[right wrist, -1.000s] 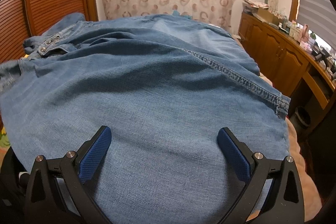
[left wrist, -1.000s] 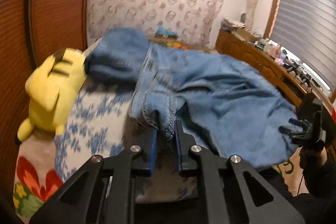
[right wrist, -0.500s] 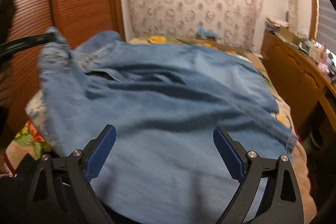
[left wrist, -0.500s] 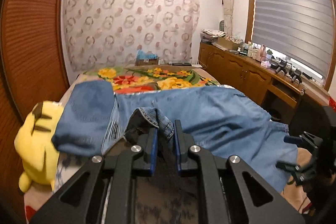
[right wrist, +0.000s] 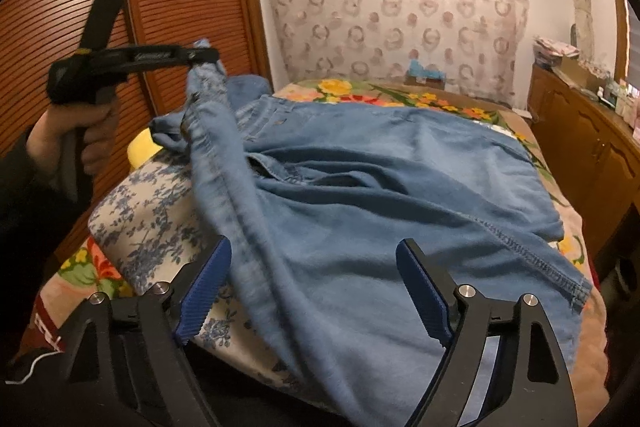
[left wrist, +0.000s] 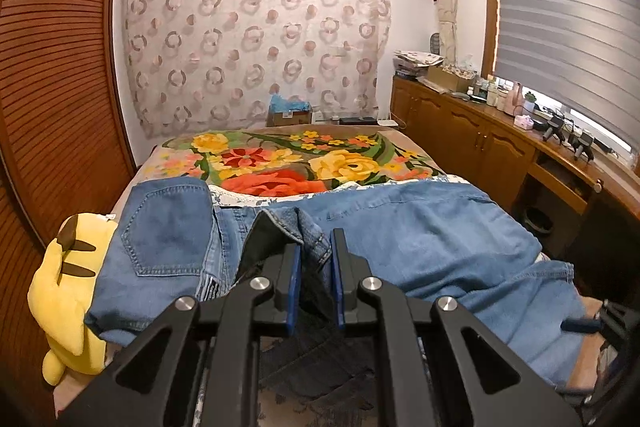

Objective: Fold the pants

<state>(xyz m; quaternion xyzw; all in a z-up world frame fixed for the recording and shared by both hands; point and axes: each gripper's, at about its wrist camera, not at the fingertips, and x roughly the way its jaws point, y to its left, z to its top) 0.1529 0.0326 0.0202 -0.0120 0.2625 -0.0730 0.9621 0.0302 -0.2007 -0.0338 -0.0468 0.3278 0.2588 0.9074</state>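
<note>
mid-fold, judging by the lay of things: jeans (right wrist: 400, 187) spread across the near part of the bed (left wrist: 304, 155), waistband and back pocket toward the left, legs running off to the right near the wooden cabinets (left wrist: 472, 139). left gripper (left wrist: 313, 277) pinching a bunched edge of denim between nearly closed blue pads, lifted clear of the mattress; seen from the right wrist as a raised corner at far left (right wrist: 204, 57), cloth draping down from it in a long ridge toward the near edge. right gripper (right wrist: 312, 291) spread wide, hovering just over the denim at the near side, gripping nothing.

probably the step of carrying one side over the other. next move likely calls for a second hold: closing the right gripper on the near hem or leg edge, then sweeping both together so the lifted layer lands square on the flat one. risk of the ridge twisting if only one corner travels.

containers: cardboard box (left wrist: 290, 115) at the far end of the bed, something blue piled on top, contents otherwise hidden. another open box (left wrist: 444, 77) on the cabinet top at right, contents hard to make out. small bottles and jars (left wrist: 502, 95) lined along the sill, too small to name.

yellow plush toy (left wrist: 68, 287) lying at the left edge, touching the denim by the back pocket.
</note>
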